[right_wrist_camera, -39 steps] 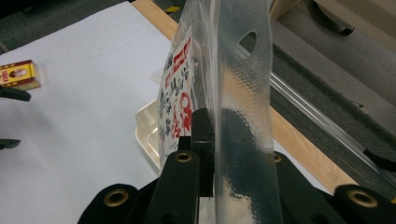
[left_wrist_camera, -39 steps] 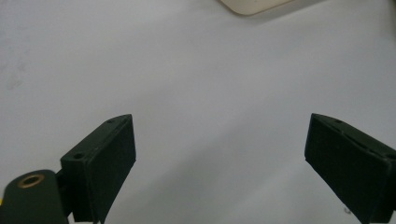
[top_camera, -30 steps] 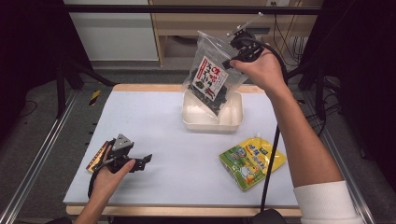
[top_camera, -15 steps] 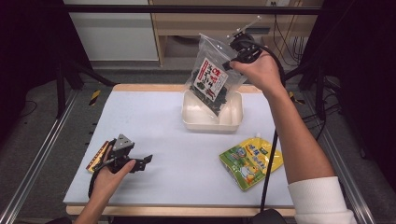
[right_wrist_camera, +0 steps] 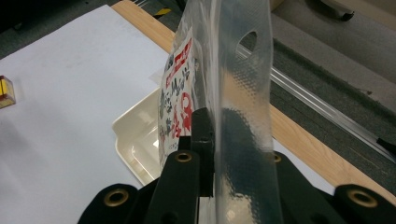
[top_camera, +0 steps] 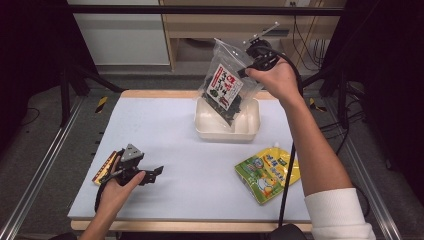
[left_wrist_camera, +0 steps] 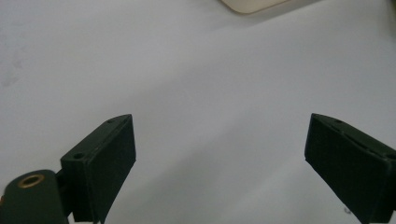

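Observation:
A clear plastic bag [top_camera: 226, 85] with a red-and-white label and dark contents hangs tilted above the cream tray [top_camera: 250, 129] at the back of the white mat. My right gripper [top_camera: 248, 67] is shut on the bag's upper edge; in the right gripper view the clear bag [right_wrist_camera: 224, 93] is pinched between the jaws of my right gripper [right_wrist_camera: 215, 140], over the tray [right_wrist_camera: 135, 140]. The bag's lower corner dips toward the tray. My left gripper [top_camera: 159, 172] rests low on the mat at the front left, open with nothing between its fingers [left_wrist_camera: 100, 163].
A yellow-green pouch [top_camera: 267, 172] lies flat on the mat at the front right. A small yellow-and-red packet [top_camera: 105, 167] sits by the left hand at the mat's left edge. Metal rails run along both sides of the table.
The right hand has shifted the bag only slightly above the tray. The left gripper has stayed in place.

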`<state>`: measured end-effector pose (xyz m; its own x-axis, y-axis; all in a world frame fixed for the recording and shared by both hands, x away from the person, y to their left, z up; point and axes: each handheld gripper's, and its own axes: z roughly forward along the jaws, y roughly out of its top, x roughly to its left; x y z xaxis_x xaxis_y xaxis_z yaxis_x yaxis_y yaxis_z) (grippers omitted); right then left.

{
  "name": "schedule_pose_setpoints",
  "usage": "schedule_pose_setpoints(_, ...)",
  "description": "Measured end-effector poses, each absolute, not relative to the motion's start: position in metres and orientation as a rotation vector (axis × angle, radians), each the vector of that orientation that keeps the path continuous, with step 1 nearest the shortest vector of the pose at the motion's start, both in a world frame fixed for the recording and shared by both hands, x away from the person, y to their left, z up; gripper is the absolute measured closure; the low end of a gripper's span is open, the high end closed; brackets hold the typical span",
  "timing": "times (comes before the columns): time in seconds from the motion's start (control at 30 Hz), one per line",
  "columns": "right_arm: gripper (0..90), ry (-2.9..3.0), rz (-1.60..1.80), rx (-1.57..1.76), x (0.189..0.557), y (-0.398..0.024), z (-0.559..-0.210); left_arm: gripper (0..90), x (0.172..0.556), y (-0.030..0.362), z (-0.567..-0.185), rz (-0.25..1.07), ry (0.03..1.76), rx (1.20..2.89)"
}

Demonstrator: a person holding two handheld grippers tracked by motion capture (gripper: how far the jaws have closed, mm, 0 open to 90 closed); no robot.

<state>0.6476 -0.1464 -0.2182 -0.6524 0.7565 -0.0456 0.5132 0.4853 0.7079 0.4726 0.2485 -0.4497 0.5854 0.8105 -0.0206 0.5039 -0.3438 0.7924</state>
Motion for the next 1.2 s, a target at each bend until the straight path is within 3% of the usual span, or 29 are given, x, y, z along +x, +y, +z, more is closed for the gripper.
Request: schedule_pose_setpoints(1.2,83.0,2.429,0.959,1.112,0.656,-0.139,-0.248,8.6,0.472,0.247,-0.450,0.483,1.041,2.027)
